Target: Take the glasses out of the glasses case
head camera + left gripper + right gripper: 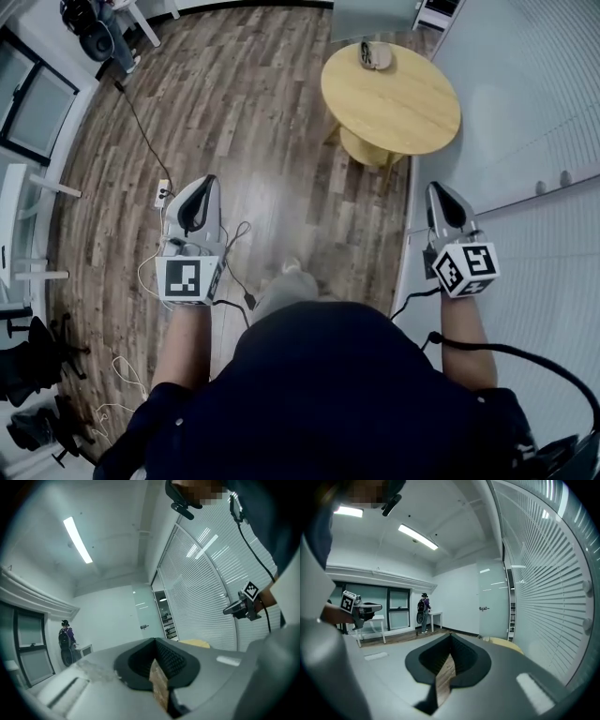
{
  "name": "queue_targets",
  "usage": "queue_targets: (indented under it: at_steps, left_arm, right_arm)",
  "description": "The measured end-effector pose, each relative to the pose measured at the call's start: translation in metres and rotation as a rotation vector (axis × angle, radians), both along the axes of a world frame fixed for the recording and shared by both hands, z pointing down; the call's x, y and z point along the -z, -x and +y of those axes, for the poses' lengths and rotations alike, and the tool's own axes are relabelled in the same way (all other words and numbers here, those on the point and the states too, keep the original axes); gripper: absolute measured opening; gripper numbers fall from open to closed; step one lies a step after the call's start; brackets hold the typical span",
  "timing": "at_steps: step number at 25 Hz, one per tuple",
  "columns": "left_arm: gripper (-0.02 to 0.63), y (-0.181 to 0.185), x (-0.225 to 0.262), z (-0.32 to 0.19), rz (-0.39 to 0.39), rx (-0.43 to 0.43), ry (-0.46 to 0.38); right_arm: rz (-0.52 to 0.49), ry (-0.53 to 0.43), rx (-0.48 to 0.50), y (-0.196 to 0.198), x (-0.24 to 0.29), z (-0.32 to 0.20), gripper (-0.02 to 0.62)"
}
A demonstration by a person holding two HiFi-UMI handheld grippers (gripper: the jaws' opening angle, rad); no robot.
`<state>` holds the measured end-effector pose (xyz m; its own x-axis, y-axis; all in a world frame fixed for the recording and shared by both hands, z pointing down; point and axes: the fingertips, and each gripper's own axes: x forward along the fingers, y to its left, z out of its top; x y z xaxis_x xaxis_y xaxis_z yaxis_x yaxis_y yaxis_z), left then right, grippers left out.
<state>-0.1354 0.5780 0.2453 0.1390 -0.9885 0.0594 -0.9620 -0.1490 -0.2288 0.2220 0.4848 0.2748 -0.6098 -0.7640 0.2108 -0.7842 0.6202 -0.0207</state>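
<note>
A grey glasses case lies closed at the far edge of a round wooden table, well ahead of both grippers. Whether glasses are inside cannot be seen. My left gripper is held over the wood floor, far short of the table, its jaws closed together with nothing between them. My right gripper hangs by the glass wall, just short of the table's near right side, also shut and empty. In the left gripper view the left gripper's tips meet; the right gripper's tips meet in the right gripper view.
A power strip and loose cables lie on the floor to the left. A glass wall with blinds runs along the right. Black office chairs stand at the lower left. A person with a backpack stands by a white desk far off.
</note>
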Motion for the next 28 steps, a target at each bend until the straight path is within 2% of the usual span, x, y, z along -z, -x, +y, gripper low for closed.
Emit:
queue_targets:
  at_steps: [6,11,17,23,28]
  left_arm:
    - [0.006,0.035,0.012,-0.059,0.044,-0.073,-0.033]
    - [0.006,0.061,0.014,-0.095,0.056,-0.103,-0.036]
    - [0.006,0.104,0.010,-0.123,0.146,-0.074,-0.072]
    - [0.006,0.104,0.005,-0.161,0.161,-0.079,-0.074]
    - [0.006,0.121,0.013,-0.201,0.114,-0.064,-0.062]
  right_arm:
    - [0.057,-0.038,-0.040,0.044,0.014,-0.035,0.009]
    - [0.070,-0.020,-0.070,0.071,0.011,-0.051,0.009]
    - [0.060,-0.005,-0.074,0.100,0.011,-0.078,0.009]
    - [0.054,-0.014,-0.034,0.117,0.003,-0.122,0.009]
    - [0.027,-0.026,-0.008,0.138,0.003,-0.176,0.009]
